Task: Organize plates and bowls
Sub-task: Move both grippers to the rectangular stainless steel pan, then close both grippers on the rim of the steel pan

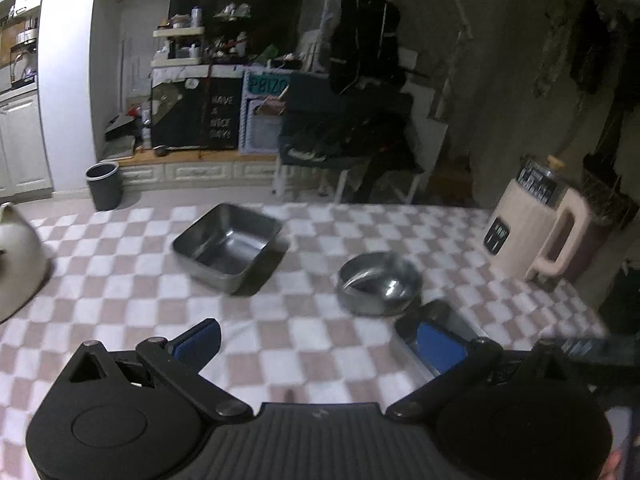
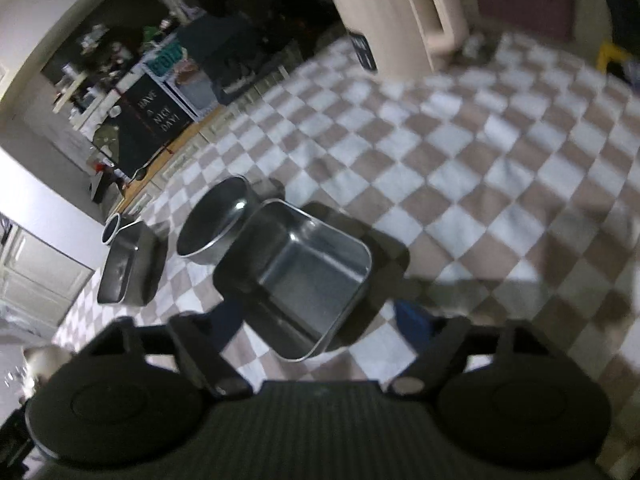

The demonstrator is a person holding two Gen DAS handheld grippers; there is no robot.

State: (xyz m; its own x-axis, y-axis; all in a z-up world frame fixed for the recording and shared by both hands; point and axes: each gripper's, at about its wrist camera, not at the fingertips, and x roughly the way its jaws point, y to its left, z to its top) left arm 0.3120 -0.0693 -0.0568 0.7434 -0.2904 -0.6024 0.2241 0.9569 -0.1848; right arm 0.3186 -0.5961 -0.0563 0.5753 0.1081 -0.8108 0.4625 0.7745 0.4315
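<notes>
Three steel dishes stand on the checked tablecloth point(image 1: 304, 344). In the left wrist view a square pan point(image 1: 228, 248) sits ahead on the left and a round bowl point(image 1: 376, 284) ahead on the right. A second square pan point(image 1: 460, 320) shows partly behind my right-hand finger. My left gripper point(image 1: 320, 340) is open over bare cloth and holds nothing. In the right wrist view my right gripper point(image 2: 320, 320) straddles a square pan point(image 2: 304, 276); cloth shows between the blue right pad point(image 2: 412, 320) and the pan wall. The round bowl point(image 2: 216, 220) touches that pan's far corner, and the other square pan point(image 2: 128, 268) lies further left.
A cream jug point(image 1: 536, 232) with a big handle stands at the table's far right; it appears as the cream jug point(image 2: 396, 12) at the top of the right wrist view. A pale rounded pot point(image 1: 16, 264) sits at the left edge. Beyond the table are a grey bin point(image 1: 104, 184) and cluttered shelves.
</notes>
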